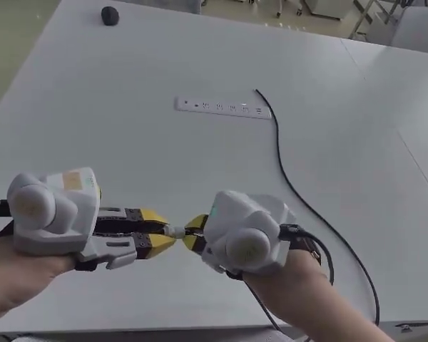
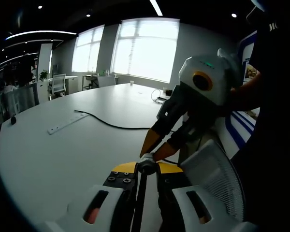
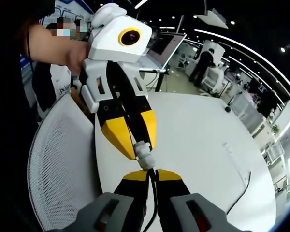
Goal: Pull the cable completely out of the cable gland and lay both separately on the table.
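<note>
A small white cable gland (image 1: 175, 231) hangs just above the white table (image 1: 128, 157) near its front edge, between two grippers that face each other tip to tip. My left gripper (image 1: 164, 234) comes in from the left with its yellow jaws shut on the gland (image 2: 146, 164). My right gripper (image 1: 192, 231) comes in from the right, shut on a thin black cable (image 3: 153, 193) that runs back between its jaws. In the right gripper view the gland (image 3: 144, 153) sits at the tips of the left gripper (image 3: 137, 145). A black strand (image 2: 139, 193) also runs back between the left jaws.
A white power strip (image 1: 223, 107) lies mid-table, and its black cord (image 1: 299, 192) curves to the front right edge. A dark round object (image 1: 110, 15) sits at the far left. A white mesh chair (image 2: 217, 179) stands below the grippers at the table's front edge.
</note>
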Tool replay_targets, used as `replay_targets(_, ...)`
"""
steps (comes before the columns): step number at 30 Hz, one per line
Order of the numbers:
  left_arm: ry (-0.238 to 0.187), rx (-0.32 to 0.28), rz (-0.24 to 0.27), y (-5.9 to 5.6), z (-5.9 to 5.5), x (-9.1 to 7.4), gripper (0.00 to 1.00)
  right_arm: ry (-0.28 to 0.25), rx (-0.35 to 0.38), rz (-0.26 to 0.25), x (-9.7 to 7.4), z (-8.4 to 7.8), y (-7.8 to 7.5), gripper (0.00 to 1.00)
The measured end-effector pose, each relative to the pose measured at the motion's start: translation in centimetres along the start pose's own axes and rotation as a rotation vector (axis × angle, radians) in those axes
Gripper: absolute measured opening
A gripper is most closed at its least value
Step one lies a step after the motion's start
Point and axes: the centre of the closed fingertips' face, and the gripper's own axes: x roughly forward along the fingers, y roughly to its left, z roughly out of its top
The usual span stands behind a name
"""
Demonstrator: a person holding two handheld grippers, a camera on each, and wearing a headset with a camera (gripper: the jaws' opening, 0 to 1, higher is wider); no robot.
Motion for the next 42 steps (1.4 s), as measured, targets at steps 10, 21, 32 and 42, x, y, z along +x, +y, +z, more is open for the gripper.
replay_targets(10, -0.003, 0.003, 0.003, 0.5, 0.4, 0.1, 0.15, -0.011, 0.152, -0.006, 0.1, -0.7, -0.9, 0.0)
replay_targets(21, -0.001, 0.008, 0.0, 1.0, 0.6, -0.1, 0.15, -0.016, 0.366, 0.006, 0.4, -2.5, -1.5, 0.0)
replay_targets(32, -0.003, 0.005, 0.005, 1.6, 0.4, -0.4, 0.15, 0.019, 0.541, 0.018, 1.2, -5.0, -1.6, 0.0)
replay_targets(42, -0.006, 0.0, 0.01, 1.7, 0.3, -0.6, 0.15, 0.054, 0.615, 0.018, 1.6, -6.3, -1.5, 0.0)
